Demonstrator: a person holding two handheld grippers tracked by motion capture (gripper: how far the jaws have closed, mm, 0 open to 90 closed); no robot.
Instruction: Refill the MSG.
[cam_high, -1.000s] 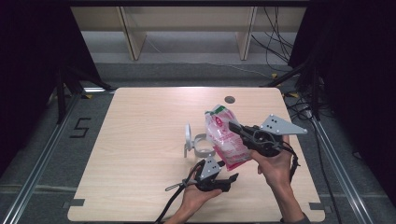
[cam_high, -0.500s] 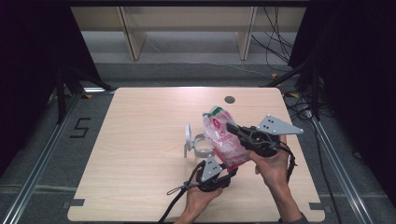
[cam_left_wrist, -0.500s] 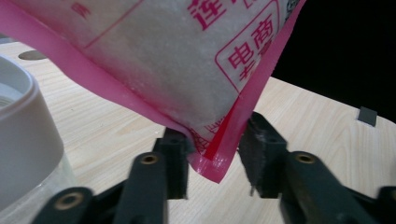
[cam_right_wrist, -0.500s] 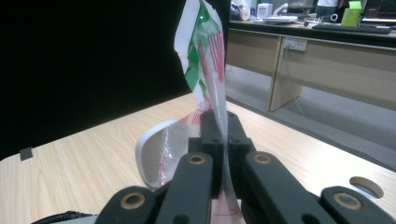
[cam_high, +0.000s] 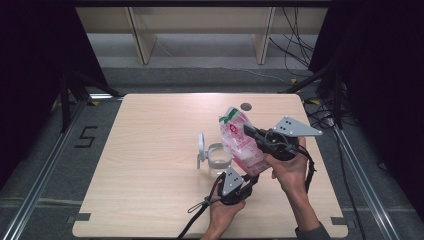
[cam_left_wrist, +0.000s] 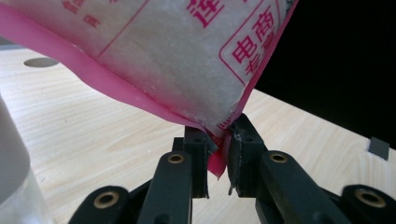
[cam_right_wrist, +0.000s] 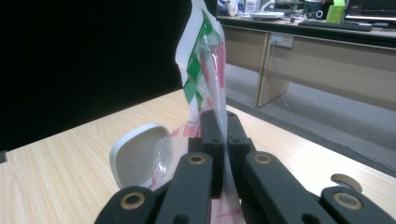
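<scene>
A pink bag (cam_high: 243, 141) of white granules is being held tilted above the surface (cam_high: 150, 150), its long axis running from a green-and-white top corner at the far end down to a pink bottom corner at the near end. The landmark is the clear glass jar (cam_high: 218, 156) with its hinged white lid (cam_high: 201, 148) standing open; the bag is hanging just beside and above the jar, on the side of the person's right hand.

The right hand-held gripper (cam_high: 248, 131) is clamping the bag partway along its upper edge, jaws fully closed on the thin film, as the right gripper view (cam_right_wrist: 219, 128) is showing, with the jar's lid (cam_right_wrist: 135, 158) lying below and beyond the jaws. The left hand-held gripper (cam_high: 246, 176) is sitting nearer the person than the jar, reaching up from under the bag; its jaws have just been closing and are now pinching the bag's lowest pink corner (cam_left_wrist: 218, 158), with the jar's wall (cam_left_wrist: 14, 186) blurred at the view's edge.

Judgement: the coming move is depending on the bag's low corner lying nearer the left hand-held gripper than the jar's mouth; the two are still apart.
</scene>
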